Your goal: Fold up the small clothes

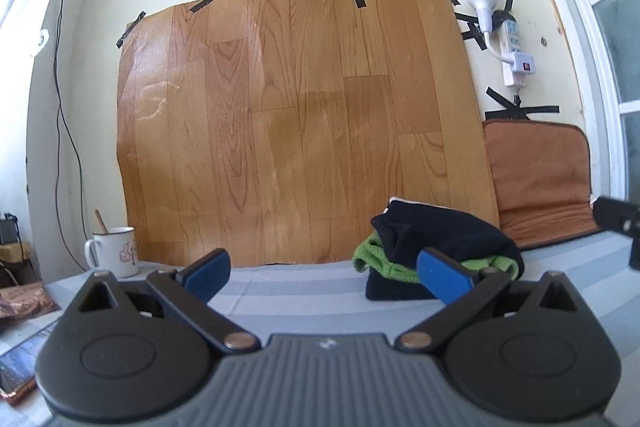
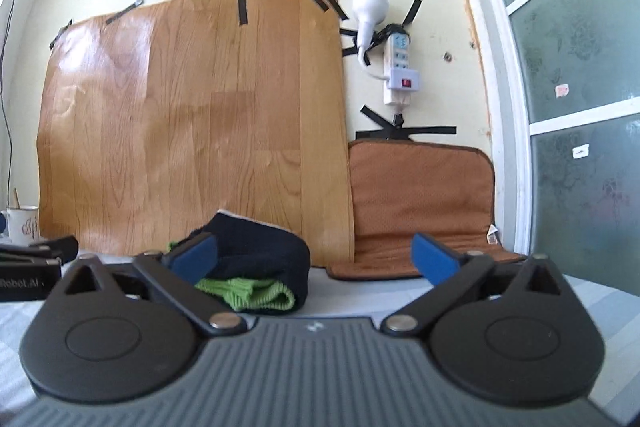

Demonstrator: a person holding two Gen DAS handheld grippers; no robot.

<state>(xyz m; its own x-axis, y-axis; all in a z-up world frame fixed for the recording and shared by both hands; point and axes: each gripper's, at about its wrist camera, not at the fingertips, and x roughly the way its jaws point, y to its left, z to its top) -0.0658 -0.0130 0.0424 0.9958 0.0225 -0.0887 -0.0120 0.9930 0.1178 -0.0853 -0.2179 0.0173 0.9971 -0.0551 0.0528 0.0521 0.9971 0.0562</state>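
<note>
both grippers hang low over the striped tabletop cloth [image 1: 304, 291], pointing level toward the wall, and both sets of jaws stand spread wide with nothing between them: the left gripper [image 1: 324, 273] has only bare cloth in its gap, and the right gripper [image 2: 314, 257] frames open space ahead of a brown padded mat [image 2: 420, 203]. the small clothes [image 1: 440, 247] appear already stacked in a compact pile, a dark navy knit piece on top of a bright green one, with more navy beneath, so the folding looks close to done. to finish well, i would judge the pile needs only a light squaring of its edges, approached low and flat so the blue pads slide under or press a hem without dragging the layers apart; a grab from the top would likely undo the fold. from the left wrist view the pile lies just beyond the right-hand pad, off to the right of the gap; from the right wrist view it sits behind the left-hand pad. farther back a taped wood-grain sheet [image 1: 296, 115] covers the wall, with a white enamel mug [image 1: 116, 251] at its left.
</note>
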